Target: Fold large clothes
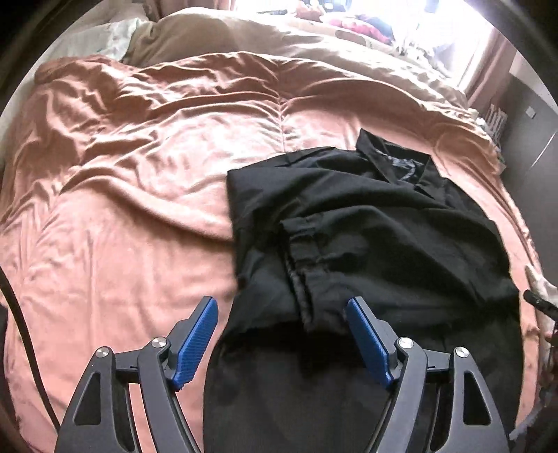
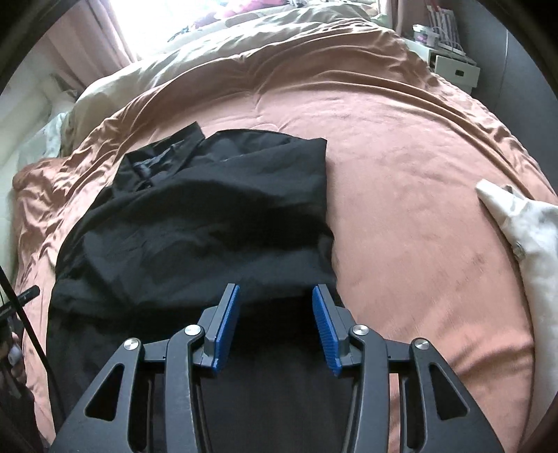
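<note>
A black collared shirt (image 1: 376, 223) lies partly folded on the pink bedspread (image 1: 122, 209), collar at the far end, a sleeve cuff folded across its middle. My left gripper (image 1: 280, 306) is open and empty, hovering over the shirt's near left part. In the right wrist view the shirt (image 2: 195, 216) lies left of centre on the bedspread (image 2: 418, 209). My right gripper (image 2: 275, 291) is open and empty above the shirt's near right edge.
A beige duvet (image 1: 279, 31) is bunched at the far side of the bed below a bright window. A white cloth (image 2: 523, 230) lies at the bed's right edge. A white drawer unit (image 2: 453, 69) stands beyond the bed.
</note>
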### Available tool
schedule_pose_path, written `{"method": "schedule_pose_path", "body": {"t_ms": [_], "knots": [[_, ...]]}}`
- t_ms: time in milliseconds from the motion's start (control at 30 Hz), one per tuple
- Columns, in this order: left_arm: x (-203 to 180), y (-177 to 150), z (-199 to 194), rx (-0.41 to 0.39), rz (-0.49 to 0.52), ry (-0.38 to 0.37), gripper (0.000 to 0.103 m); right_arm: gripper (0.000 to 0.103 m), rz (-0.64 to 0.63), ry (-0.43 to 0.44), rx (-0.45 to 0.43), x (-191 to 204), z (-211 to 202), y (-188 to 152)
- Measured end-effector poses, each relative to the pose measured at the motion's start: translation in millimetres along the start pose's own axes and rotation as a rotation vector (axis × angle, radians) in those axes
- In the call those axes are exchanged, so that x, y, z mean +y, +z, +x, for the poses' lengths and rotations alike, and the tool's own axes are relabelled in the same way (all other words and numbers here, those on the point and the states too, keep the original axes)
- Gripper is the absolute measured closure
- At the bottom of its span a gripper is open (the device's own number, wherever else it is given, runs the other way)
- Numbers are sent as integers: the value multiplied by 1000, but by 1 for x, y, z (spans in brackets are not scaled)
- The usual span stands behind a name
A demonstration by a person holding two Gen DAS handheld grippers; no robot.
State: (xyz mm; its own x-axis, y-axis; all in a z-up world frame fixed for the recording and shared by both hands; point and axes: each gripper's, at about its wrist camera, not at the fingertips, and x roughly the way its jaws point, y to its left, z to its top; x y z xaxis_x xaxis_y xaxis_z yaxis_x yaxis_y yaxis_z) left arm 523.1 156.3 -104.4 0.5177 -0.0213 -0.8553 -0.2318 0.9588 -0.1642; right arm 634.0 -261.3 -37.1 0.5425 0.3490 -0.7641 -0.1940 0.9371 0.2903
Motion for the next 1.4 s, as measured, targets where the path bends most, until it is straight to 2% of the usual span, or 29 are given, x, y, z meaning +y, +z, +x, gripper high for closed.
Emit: {"method": "schedule_pose_path", "body": {"t_ms": [67,133,200,300,400,533,567,667,733,800,867,900,1000,1167,1300,1400], "knots": [[4,-10,-12,-7,-9,-13,20,60,8,6,0,-4,-11,-8],[7,-22,-26,-26,-18,-25,15,39,18,19,-11,-11,-26,-18],[11,-34,-42,-58,-24,-31,15,30,25,29,-24,-15,-40,-31],[12,-53,-70,-128,-23,-49,15,29,37,43,-39,-22,-60,-52],[11,-69,-93,-170,-1,-62,14,21,41,53,-61,-26,-81,-72],[6,-94,-130,-271,34,-91,14,18,33,67,-102,-27,-106,-97],[5,-99,-139,-294,46,-99,14,16,29,68,-110,-28,-112,-103],[-1,-117,-164,-337,80,-90,11,1,15,73,-142,-29,-130,-122],[-3,-126,-176,-328,94,-96,8,0,16,86,-164,-31,-144,-135],[-6,-138,-192,-336,99,-35,7,0,7,106,-185,-30,-156,-148],[-6,-151,-206,-376,108,-17,0,0,-20,112,-207,-28,-167,-163],[-4,-161,-216,-406,107,-34,0,0,-37,110,-211,-26,-173,-171],[-1,-181,-233,-424,93,-59,0,0,-75,124,-206,-24,-187,-193],[-5,-214,-250,-431,97,-4,0,0,-110,152,-234,-23,-211,-226],[-3,-243,-260,-428,67,-50,0,0,-116,162,-250,-25,-226,-256],[4,-265,-263,-427,26,-125,0,0,-120,147,-265,-28,-236,-276]]}}
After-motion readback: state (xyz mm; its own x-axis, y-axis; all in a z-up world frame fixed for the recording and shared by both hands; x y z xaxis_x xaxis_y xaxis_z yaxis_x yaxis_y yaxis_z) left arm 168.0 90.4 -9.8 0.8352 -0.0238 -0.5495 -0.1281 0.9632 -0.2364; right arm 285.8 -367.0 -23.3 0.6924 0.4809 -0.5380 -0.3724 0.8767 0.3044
